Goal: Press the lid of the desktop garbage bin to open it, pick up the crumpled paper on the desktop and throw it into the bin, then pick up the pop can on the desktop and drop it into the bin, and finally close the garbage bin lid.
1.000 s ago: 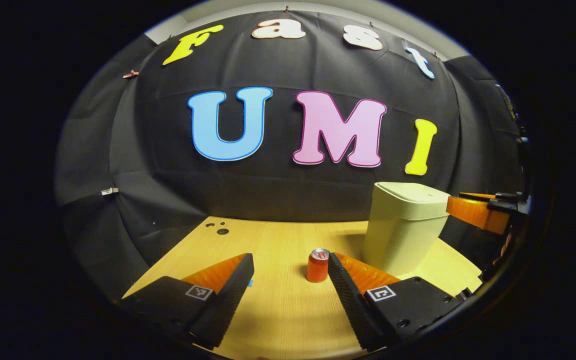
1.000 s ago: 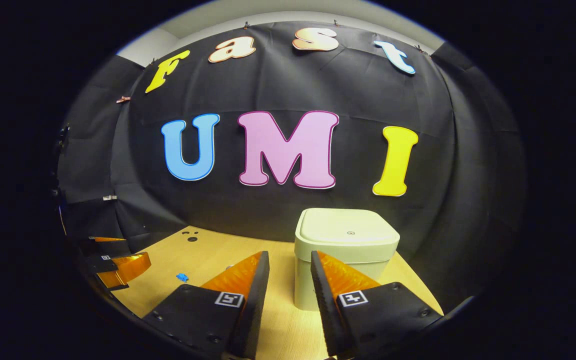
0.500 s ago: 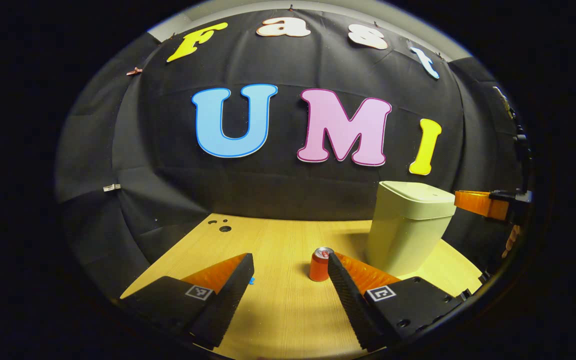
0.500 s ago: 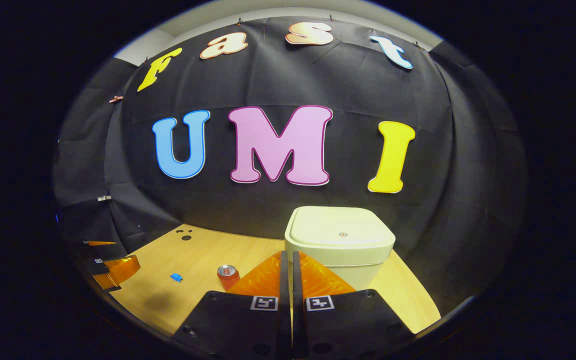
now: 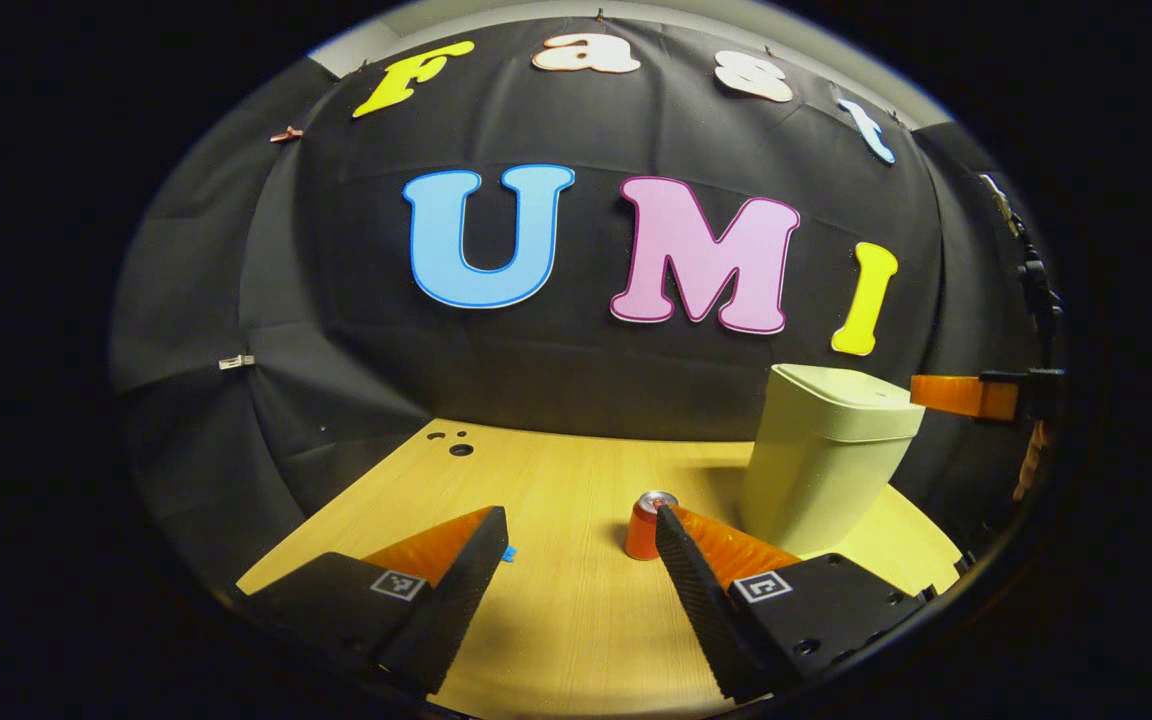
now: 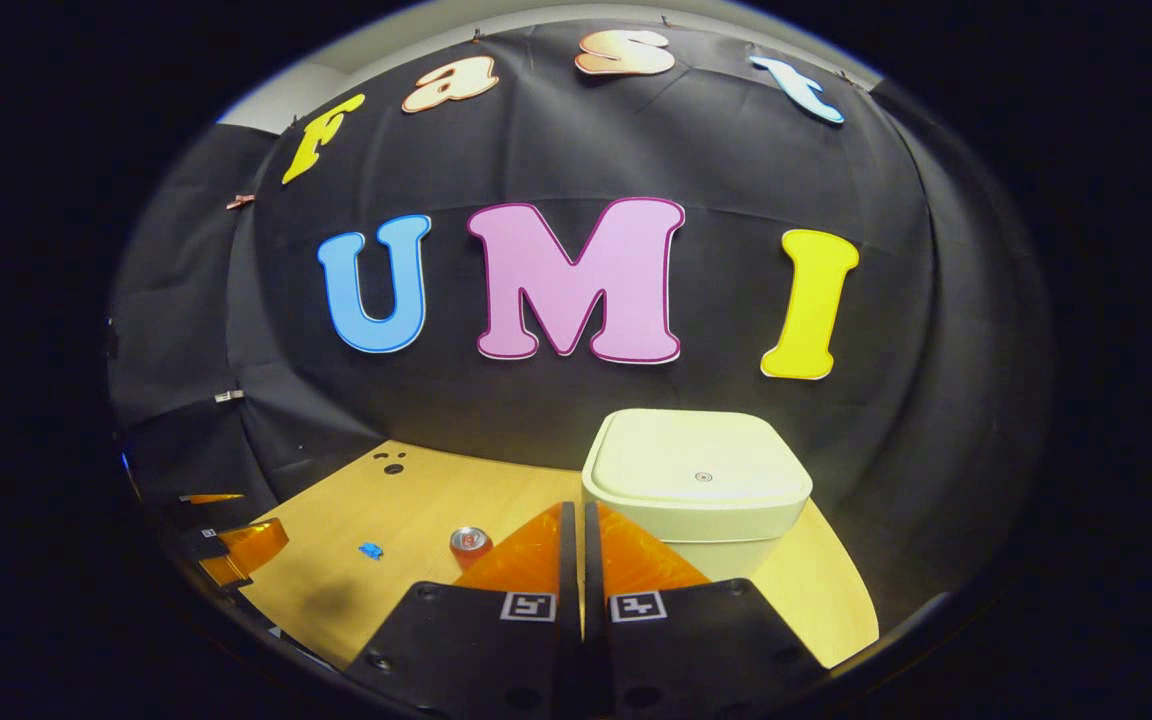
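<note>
Right gripper (image 6: 576,520) closed before bin (image 6: 698,490); can (image 6: 469,542) leftward.

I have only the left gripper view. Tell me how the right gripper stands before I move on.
Observer: In the right gripper view, the right gripper is shut tight with nothing in it.
Operator: Now describe the top of the bin lid for me.
Observer: The lid lies flat and closed on the bin. A small round mark sits near the middle of the lid. The gripper's tips line up with the lid's near left corner. I cannot tell whether they touch it.
</note>
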Demonstrator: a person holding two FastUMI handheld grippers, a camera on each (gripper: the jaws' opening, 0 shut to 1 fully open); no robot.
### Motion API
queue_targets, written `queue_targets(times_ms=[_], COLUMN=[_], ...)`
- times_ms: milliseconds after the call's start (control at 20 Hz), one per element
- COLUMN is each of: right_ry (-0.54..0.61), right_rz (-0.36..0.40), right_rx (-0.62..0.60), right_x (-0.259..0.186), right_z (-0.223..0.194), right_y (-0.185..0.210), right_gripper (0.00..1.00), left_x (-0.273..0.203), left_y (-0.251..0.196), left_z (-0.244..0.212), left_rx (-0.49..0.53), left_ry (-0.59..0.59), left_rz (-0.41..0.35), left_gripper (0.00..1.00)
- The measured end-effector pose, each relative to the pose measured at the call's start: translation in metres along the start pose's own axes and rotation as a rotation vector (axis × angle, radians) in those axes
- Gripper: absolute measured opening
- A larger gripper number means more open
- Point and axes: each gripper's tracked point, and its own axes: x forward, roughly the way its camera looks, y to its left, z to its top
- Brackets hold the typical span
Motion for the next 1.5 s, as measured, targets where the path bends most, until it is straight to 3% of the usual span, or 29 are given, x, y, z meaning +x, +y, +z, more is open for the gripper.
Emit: queue_targets(times_ms=[500,1050,1500], right_ry=[0.011,0.093,0.091], right_rz=[-0.085,-0.075,-0.055], right_rx=[0.021,-0.008,-0.01], right_x=[0.056,0.097,0.099], right_z=[0.022,-0.014,-0.016], right_y=[-0.07,-0.093,-0.097], right_gripper=[0.05,0.05,0.05], left_x=[-0.01,-0.024,-0.013], left_y=[0.015,0.019,-0.009], left_z=[-0.003,-0.014,-0.015], left_rx=[-0.012,-0.018,0.01], left_ry=[0.014,0.04,0.058], left_rz=[0.112,0.253,0.244], left_gripper=[0.96,0.96,0.95])
